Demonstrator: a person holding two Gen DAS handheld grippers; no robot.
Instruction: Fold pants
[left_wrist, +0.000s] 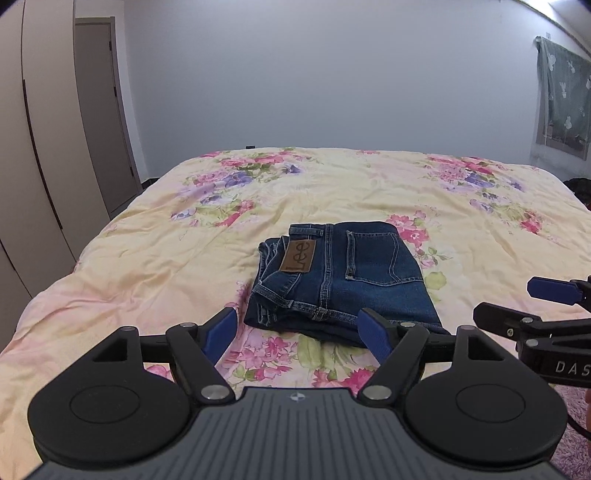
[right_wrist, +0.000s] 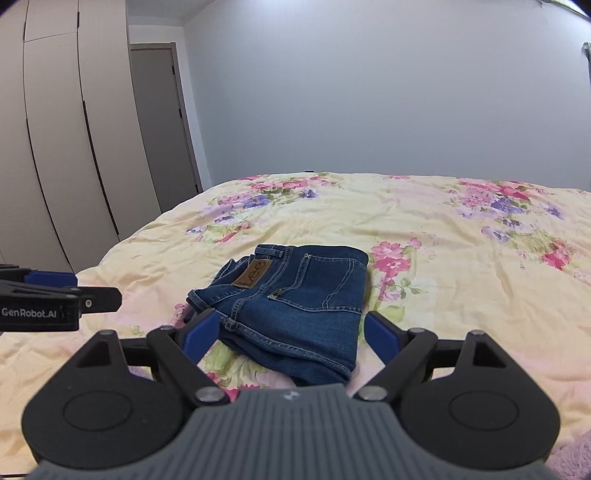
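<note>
Lying folded into a compact denim bundle near the front of the bed (left_wrist: 110, 266), the pants (left_wrist: 343, 280) are seen with the waistband, the leather label (left_wrist: 298, 256) and a back pocket turned up. No contact is made with them. The left gripper (left_wrist: 298, 338) is held spread wide just short of the bundle's near edge, nothing between its blue pads (left_wrist: 221, 334). The right gripper (right_wrist: 291, 334) is likewise held apart and empty, the near corner of the denim framed between its fingers but not pinched.

The fold is judged to be done, or very nearly so. What could be spoiled now is the stack itself. At the left side the layers are seen bunched and slightly fanned, so a pad dragged across that edge could peel the top layer back. A low sweep of either claw could catch the near hem and slide the whole bundle along the floral quilt (right_wrist: 443, 236), which is soft and rumpled and offers little hold. With both grippers kept close together, a knock between them is also possible.
</note>
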